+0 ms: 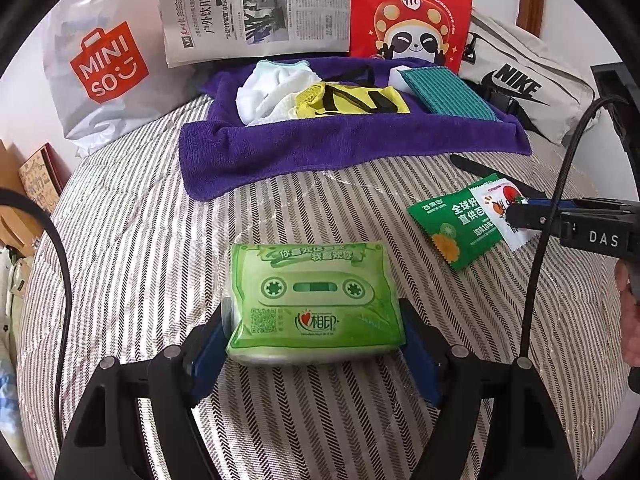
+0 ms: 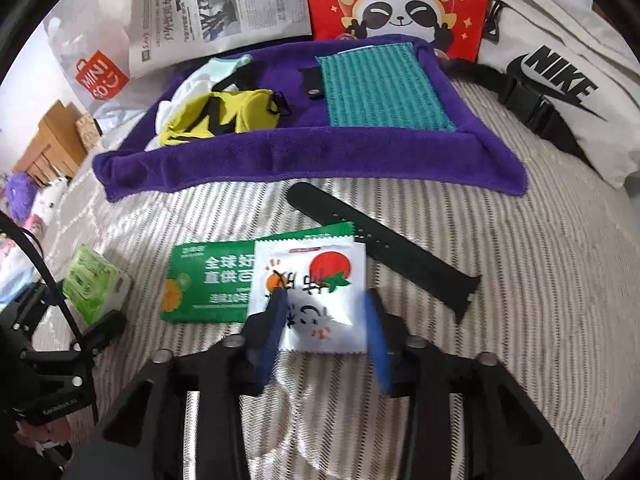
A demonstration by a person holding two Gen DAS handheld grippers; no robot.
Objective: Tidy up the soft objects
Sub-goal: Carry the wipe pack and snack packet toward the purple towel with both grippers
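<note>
the left gripper (image 1: 316,344) is clamped on the green tissue pack (image 1: 314,300), a blue pad pressed against each side, near the front edge of the striped bed cover (image 1: 132,220). the right gripper (image 2: 326,320) stands spread wide around the white sachet (image 2: 316,296); whether its pads touch is unclear. that sachet overlaps a green sachet (image 2: 208,280). only the right wrist view shows the whole black strap (image 2: 384,248) beside them. farther back, the purple towel (image 2: 304,148) carries a teal cloth (image 2: 380,88) and a yellow pouch (image 2: 216,116).
</note>
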